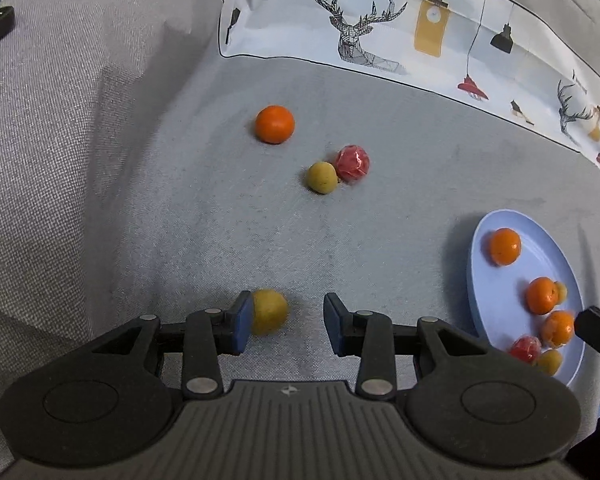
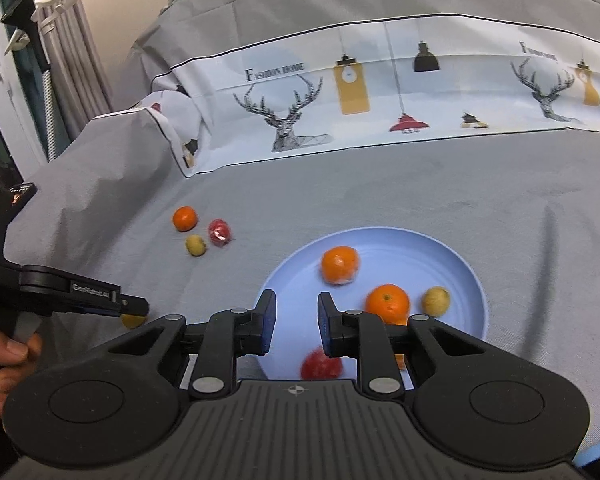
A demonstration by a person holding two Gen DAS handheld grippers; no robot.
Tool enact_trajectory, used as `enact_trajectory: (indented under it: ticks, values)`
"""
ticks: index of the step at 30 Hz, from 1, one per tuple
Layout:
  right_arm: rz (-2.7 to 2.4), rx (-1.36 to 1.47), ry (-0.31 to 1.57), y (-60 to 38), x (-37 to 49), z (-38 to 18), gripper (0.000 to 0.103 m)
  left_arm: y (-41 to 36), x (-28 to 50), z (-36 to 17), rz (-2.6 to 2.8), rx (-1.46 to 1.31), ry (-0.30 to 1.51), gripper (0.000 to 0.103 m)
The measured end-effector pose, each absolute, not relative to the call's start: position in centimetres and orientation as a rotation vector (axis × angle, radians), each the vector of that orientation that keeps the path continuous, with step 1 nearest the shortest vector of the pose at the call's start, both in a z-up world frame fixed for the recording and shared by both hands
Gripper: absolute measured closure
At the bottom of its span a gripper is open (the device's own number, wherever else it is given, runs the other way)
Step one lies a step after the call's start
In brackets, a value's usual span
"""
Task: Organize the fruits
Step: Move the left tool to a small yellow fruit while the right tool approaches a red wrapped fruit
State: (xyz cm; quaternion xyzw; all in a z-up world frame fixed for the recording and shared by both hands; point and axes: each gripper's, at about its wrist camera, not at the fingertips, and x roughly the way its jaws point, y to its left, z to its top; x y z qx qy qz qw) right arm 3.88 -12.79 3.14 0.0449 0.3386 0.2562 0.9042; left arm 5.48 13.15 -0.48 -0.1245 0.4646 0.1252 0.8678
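Your left gripper (image 1: 285, 322) is released, its blue-padded jaws standing apart with a round yellow-green fruit (image 1: 269, 312) on the grey cloth (image 1: 204, 208) between them, right against the left pad and clear of the other. Farther out lie a round orange tangerine (image 1: 274, 124), a smaller yellow-green fruit (image 1: 321, 177) and, touching it, a red fruit in shiny wrap (image 1: 352, 164). Your right gripper (image 2: 297, 322) hangs over the near rim of the round light-blue plate (image 2: 466, 276), its jaws narrow but parted and gripping nothing; a blurred red fruit (image 2: 320, 364) lies on the plate below them. The plate also carries two orange tangerines (image 2: 340, 265) (image 2: 387, 302) and a yellow-green fruit (image 2: 436, 300).
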Motion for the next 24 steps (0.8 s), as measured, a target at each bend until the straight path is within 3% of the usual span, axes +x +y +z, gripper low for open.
enact_trajectory:
  ticks: [9, 13, 24]
  values:
    - [0.594, 0.077, 0.681, -9.0, 5.6, 3.2, 0.079, 13.8, 6.0, -1.1, 0.319, -0.272, 1.001, 0.063]
    - [0.621, 0.078, 0.675, -7.0, 6.6, 3.0, 0.079, 14.3, 6.5, -2.0, 0.336, -0.298, 1.047, 0.077]
    - [0.674, 0.103, 0.669, -1.6, 10.5, 2.3, 0.079, 14.4, 6.7, -1.9, 0.344, -0.291, 0.991, 0.077]
